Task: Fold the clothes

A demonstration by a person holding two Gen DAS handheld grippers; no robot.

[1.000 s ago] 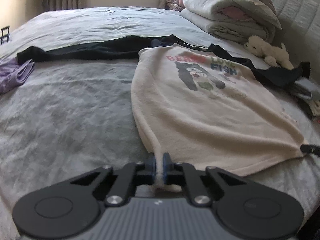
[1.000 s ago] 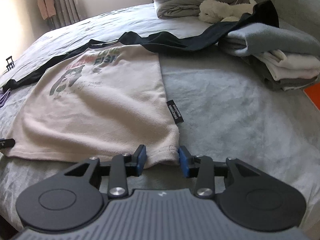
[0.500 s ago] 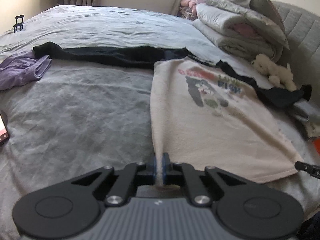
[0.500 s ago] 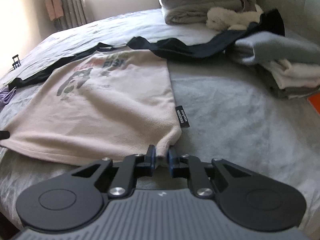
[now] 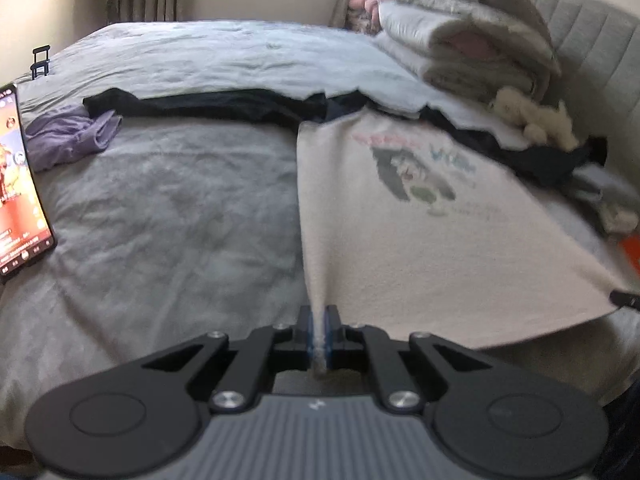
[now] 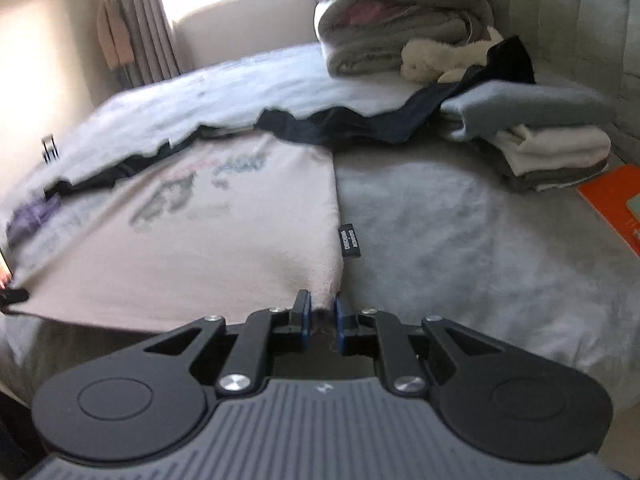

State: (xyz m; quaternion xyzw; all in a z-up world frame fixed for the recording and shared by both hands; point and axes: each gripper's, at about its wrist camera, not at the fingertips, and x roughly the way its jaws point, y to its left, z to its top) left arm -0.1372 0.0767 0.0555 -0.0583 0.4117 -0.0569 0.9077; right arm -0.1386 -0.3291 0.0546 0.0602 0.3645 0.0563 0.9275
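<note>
Shirt: the cream printed shirt (image 5: 420, 240) lies print-up on the grey bed (image 5: 168, 216), hem toward the cameras, collar end against the black garment (image 5: 224, 106).
Change: a second ago the right gripper (image 6: 320, 312) stood spread either side of the shirt's near right corner; it now has that corner between its blue pads. The near hem now looks slightly raised off the bed, though motion blur makes that hard to confirm.
Meaning: both hem corners are now held, which suits carrying the hem toward the black garment for a fold; no fold shows yet.
Left gripper: the left gripper (image 5: 319, 330) stays pressed together on the near left corner, cloth bunched between its pads, fingers pointing toward the black garment.
Right gripper: low at the bed edge, level, jaws narrowed with a small gap around the cloth.
Surroundings: purple cloth (image 5: 72, 138) at the black garment's left end; a folded stack (image 6: 540, 140) at its right end; a lit phone (image 5: 20, 184) nearer than the purple cloth.
</note>
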